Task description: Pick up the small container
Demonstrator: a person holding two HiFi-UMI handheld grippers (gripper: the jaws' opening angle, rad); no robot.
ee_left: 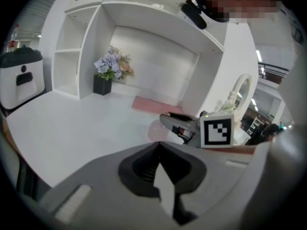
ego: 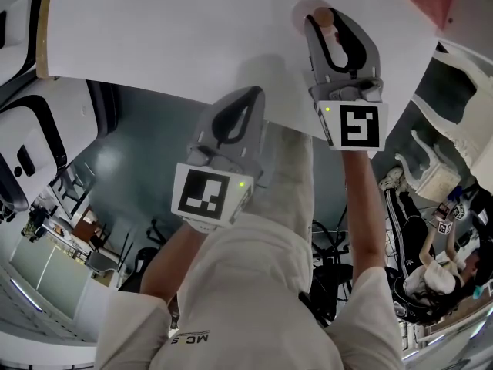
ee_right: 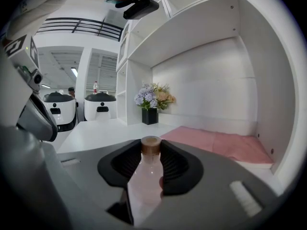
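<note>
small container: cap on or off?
On. A brown cap closes the neck of the clear small container, held between the right gripper's jaws.

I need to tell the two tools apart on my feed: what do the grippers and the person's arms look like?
Both are grey, with black ribbed pads lining a teardrop-shaped opening. The left gripper and right gripper each carry a white cube with a black square marker and a small green light. No cables show. The person wears a light short-sleeved shirt.
</note>
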